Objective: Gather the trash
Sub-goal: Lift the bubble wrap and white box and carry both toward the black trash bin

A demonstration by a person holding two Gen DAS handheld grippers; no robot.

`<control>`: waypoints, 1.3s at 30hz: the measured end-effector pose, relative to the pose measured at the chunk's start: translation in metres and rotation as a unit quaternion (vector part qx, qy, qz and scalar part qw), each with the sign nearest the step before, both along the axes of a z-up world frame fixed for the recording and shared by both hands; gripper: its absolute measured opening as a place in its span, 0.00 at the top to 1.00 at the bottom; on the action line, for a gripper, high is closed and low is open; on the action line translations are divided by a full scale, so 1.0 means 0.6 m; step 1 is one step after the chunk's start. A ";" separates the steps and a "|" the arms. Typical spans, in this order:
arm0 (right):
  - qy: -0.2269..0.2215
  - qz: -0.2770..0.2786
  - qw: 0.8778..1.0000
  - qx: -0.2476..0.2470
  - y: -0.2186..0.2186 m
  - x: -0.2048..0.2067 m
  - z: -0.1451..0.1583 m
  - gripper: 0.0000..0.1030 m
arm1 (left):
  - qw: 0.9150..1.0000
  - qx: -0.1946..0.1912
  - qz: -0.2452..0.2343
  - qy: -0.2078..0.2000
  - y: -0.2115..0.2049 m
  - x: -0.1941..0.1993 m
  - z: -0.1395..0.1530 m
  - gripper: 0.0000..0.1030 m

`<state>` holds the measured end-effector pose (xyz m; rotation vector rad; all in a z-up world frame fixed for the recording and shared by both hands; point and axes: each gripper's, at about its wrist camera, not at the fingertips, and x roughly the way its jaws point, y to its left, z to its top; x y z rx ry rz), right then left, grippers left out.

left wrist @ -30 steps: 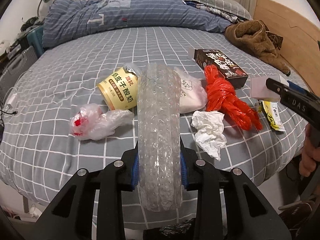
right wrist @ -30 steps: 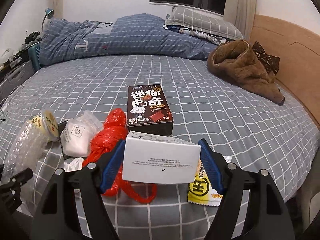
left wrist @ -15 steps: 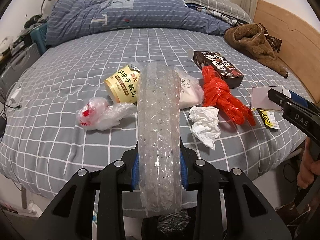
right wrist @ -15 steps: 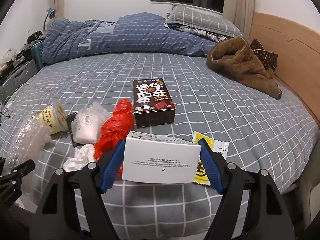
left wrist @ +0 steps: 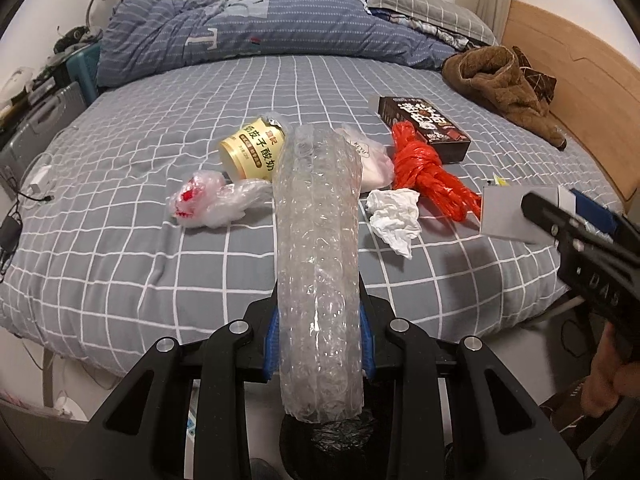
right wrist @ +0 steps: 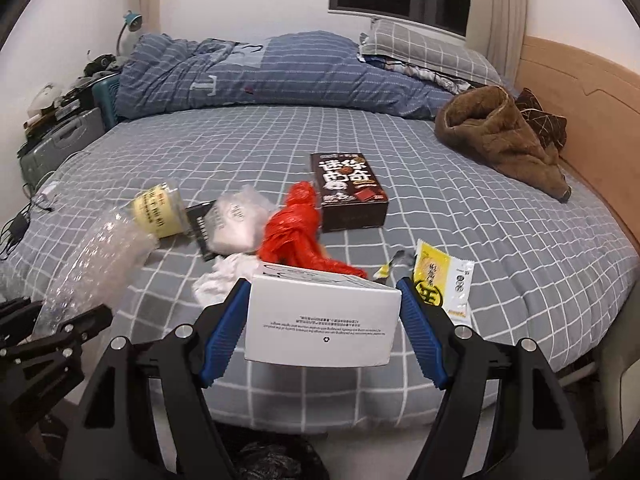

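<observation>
Two pieces of trash are already off the bed and in my grippers, one per hand, which I take as carrying both loads in a single trip. My left gripper point(left wrist: 320, 336) is clamped on a roll of bubble wrap point(left wrist: 318, 240), the blue pads pressing its sides low down so that most of the roll sticks out forward over the grey checked bed point(left wrist: 120, 240). The jaws stand fairly narrow, the soft roll squeezed between them. My right gripper point(right wrist: 322, 332) is clamped across the width of a white box point(right wrist: 320, 324), jaws set wide because the box is wide, pads flat against its two ends so it sits level, printed face toward the camera.

Below both grippers, at the bed's near edge, I can see something dark and crinkled that I judge to be a bin bag point(left wrist: 332, 440); holding both loads over that edge suits a drop into it.

Plenty of trash lies on the bed: a yellow yogurt cup point(left wrist: 252, 150) on its side, a clear plastic bag point(left wrist: 212, 200), a crumpled tissue point(left wrist: 394, 218), a knotted red bag point(left wrist: 428, 176), a dark snack box point(left wrist: 424, 124), a pale pouch point(right wrist: 236, 220) and a yellow sachet point(right wrist: 440, 280). The brown garment point(right wrist: 500, 140) by the headboard I would leave alone
</observation>
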<state>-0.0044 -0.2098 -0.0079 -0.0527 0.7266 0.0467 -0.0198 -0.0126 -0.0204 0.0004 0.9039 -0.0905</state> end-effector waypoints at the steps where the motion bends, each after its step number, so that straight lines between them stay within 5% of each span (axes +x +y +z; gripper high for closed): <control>1: 0.000 0.003 1.000 0.002 0.004 -0.010 0.000 0.31 | 1.000 -0.002 0.001 0.001 0.002 -0.005 0.001 0.71; 39: 0.058 0.045 0.997 0.013 0.070 -0.225 -0.029 0.31 | 0.998 -0.012 0.029 0.054 0.026 -0.208 -0.028 0.73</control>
